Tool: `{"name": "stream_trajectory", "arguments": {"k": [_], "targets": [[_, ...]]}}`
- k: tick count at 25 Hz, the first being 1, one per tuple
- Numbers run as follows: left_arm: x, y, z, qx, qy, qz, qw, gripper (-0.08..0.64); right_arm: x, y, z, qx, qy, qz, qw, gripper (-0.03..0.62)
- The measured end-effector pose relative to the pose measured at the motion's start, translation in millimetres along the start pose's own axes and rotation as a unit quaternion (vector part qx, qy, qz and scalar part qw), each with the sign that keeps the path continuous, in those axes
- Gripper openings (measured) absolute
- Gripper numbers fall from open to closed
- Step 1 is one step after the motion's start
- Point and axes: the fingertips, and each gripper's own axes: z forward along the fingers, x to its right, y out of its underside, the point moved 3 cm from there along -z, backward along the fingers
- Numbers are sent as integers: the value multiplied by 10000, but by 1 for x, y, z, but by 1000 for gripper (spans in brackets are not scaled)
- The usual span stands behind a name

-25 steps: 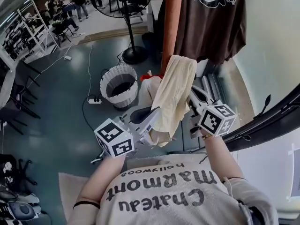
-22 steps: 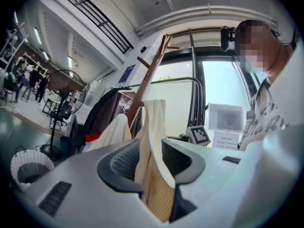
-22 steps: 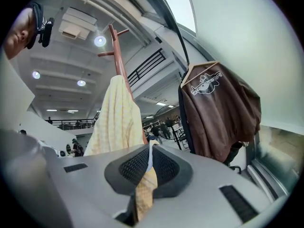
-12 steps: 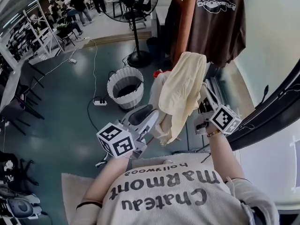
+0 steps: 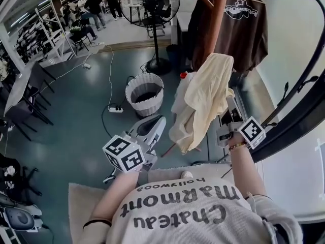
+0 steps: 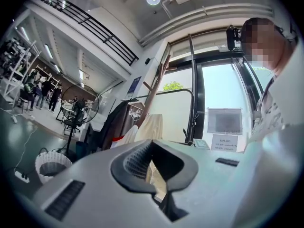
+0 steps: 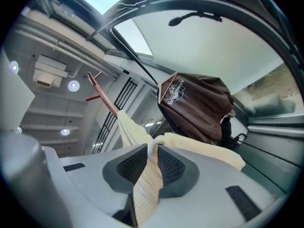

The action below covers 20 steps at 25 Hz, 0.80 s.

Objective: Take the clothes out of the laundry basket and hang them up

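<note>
Operator: Left gripper (image 6: pixel 152 156) is backing off the cream garment (image 5: pixel 205 100), jaws just closing, clenched empty.
Control: Right gripper (image 7: pixel 152 158)?
Operator: I'm gripping the garment's edge, jaws just loosening; it's draping over the coat stand (image 5: pixel 216 24).

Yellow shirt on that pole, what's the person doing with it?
A person is hanging up laundry with a gripper in each hand. The cream garment is draped on the wooden coat stand, beside a brown shirt hung there. The right gripper pinches an edge of the garment; its jaws have just been easing open, with the cloth between them. The left gripper is shut and empty, apart from the cloth. The white laundry basket stands on the floor nearby.
</note>
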Motion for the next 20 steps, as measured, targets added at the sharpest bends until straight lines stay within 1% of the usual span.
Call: {"name": "stream_trajectory", "arguments": {"k": [2,3,4,6,11,14,17,18,20], "targets": [[8,2,-14,-88,39,132,9999,11,-1,10,-14,-36,80,63,9999,83],[14,5,-20,-154,66,224,9996,9,-1,17,-22,-106,120,105,9998,108],[19,8,-25,-211,83,286,9993,9,-2,24,-30,-211,151,128,9996,117],[26,13,-36,-275,69,285,9992,9,-6,42,-42,-484,209,34,9986,116],[42,32,-62,-472,9,145,9988,9,-41,89,-66,-1173,210,-457,9918,115],[50,44,-74,-500,-109,96,9986,9,-69,114,-80,-1480,163,-948,9843,106],[49,50,-86,-541,-469,250,9971,9,-93,126,-89,-1505,242,-1506,9768,61],[47,50,-89,-513,-597,268,9965,9,-101,128,-91,-1472,221,-1630,9753,60],[46,48,-96,-350,-776,197,9962,9,-117,128,-94,-1404,53,-1808,9734,57]]}}
